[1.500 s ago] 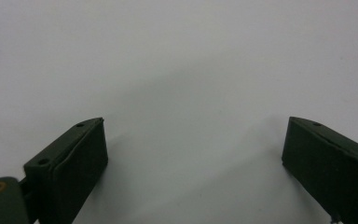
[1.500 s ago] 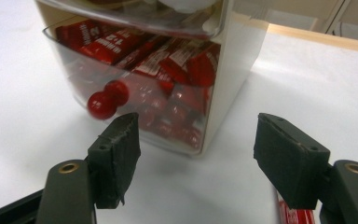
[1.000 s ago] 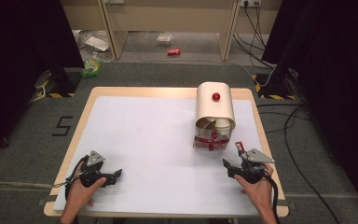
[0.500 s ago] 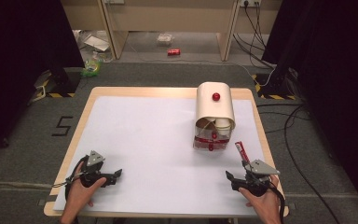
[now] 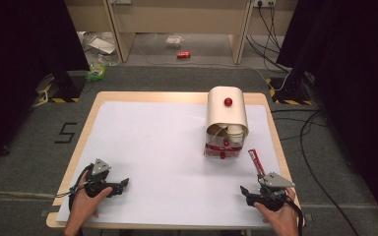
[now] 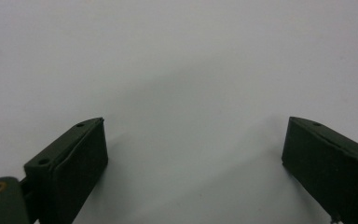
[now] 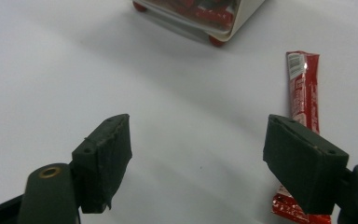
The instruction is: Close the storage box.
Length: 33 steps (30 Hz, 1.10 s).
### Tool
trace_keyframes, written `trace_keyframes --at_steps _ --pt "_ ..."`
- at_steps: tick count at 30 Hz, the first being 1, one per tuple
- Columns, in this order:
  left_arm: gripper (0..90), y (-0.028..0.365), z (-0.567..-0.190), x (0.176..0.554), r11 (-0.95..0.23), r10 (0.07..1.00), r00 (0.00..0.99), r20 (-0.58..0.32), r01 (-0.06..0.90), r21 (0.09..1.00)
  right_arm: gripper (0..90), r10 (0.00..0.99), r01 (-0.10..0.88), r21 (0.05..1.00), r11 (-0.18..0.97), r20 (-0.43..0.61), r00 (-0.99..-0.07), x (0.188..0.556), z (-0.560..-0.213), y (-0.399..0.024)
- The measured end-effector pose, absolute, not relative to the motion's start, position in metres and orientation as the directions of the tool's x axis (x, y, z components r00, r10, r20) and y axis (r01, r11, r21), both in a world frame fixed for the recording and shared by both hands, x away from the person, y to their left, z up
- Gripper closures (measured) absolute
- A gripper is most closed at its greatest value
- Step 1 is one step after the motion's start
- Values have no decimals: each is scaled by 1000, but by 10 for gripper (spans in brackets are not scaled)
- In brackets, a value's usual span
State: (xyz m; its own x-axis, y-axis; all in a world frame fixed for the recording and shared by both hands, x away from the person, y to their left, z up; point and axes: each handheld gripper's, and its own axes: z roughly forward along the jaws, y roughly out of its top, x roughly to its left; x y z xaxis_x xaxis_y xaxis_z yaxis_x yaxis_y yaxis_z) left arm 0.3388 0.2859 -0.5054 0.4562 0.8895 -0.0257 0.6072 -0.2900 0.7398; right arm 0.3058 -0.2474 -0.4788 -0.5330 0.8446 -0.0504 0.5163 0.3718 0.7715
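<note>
On the white table (image 5: 167,147) stands one cream box (image 5: 226,115) with a rounded roll-top lid and a red knob (image 5: 228,102). Its front is open, and inside I can make out a white cup (image 5: 235,131) and some red packets (image 5: 221,146) below it; how many packets lie in there I cannot count from this angle. One red stick packet (image 5: 254,161) lies flat on the table, out of the box, just off its front right corner and pointing toward the right gripper (image 5: 248,192).

Judging by that, the work seems to be at a pause between steps: the packet has been let go and rests free on the table, touched by nothing. Whether more packets are meant to come out, or this one is to go back in, the scene alone does not settle.

Both hands sit near the table's near edge, well apart. The right gripper's jaws have just been opening and now stand wide with nothing between them; in the right gripper view the packet (image 7: 303,88) lies beside and partly behind the right-hand jaw, not between the two. The left gripper (image 5: 120,184) rests on bare table at the near left, its jaws also spread wide and empty in the left gripper view.

Count: one box, one cup, one loose packet, two grippers.
</note>
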Motion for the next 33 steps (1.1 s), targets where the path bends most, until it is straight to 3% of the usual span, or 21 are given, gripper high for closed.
trace_keyframes --at_steps 8,11,33 --pt "59 286 -505 339 -290 890 456 -25 607 740 228 823 563 707 427 -46 -566 308 -491 -243" --pt "59 286 -505 339 -290 890 456 -25 607 740 220 828 571 721 392 -7 -560 309 -494 -247" --pt "59 286 -505 339 -290 890 456 -25 607 740 218 826 565 725 394 -9 -564 309 -495 -248"
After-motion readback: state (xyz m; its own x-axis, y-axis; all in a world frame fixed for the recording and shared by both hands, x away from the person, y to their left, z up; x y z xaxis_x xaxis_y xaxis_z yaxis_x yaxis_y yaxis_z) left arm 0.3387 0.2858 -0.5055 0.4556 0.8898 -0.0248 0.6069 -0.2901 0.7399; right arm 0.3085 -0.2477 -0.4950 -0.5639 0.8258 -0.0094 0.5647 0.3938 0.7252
